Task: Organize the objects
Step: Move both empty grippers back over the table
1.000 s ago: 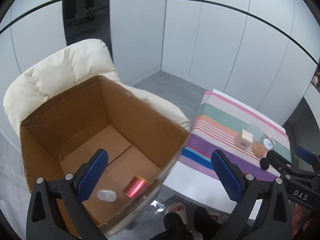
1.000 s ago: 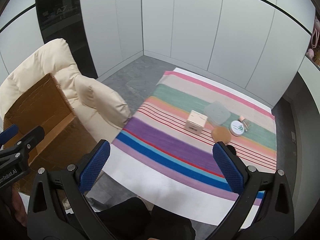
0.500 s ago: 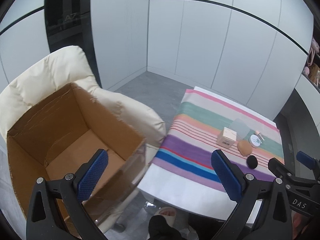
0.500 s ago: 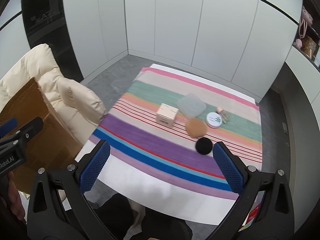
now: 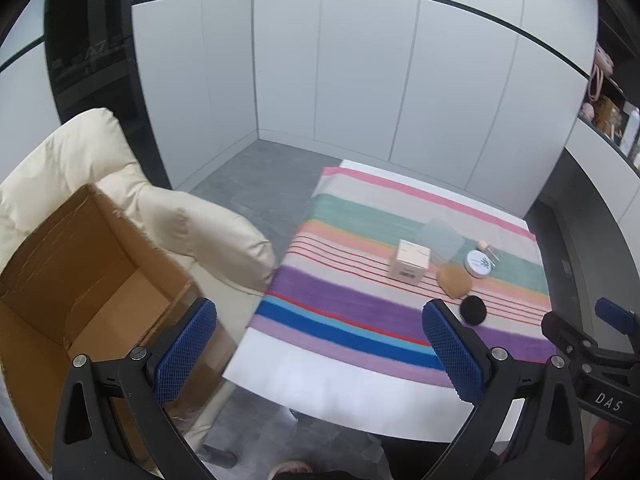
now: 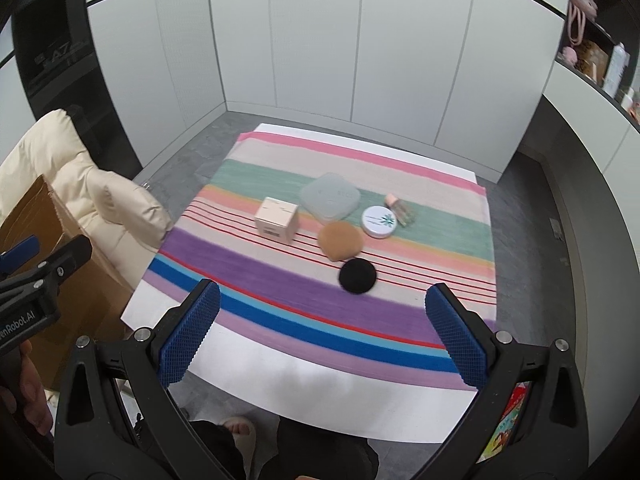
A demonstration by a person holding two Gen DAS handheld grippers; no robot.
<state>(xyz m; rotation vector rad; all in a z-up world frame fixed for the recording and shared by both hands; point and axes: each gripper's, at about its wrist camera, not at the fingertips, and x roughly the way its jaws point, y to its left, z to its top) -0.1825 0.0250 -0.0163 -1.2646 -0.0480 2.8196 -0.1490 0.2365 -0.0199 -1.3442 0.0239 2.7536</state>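
A cream padded armchair [image 5: 68, 184] stands beside the striped tablecloth [image 6: 280, 280].

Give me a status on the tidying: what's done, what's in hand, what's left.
Done: nothing that these views show; the cardboard box shows only bare floor where visible. In hand: nothing, left gripper and right gripper are both open and empty. Left on the striped cloth: small carton, translucent case, tan sponge, black puff, white tin, small pink-capped item.
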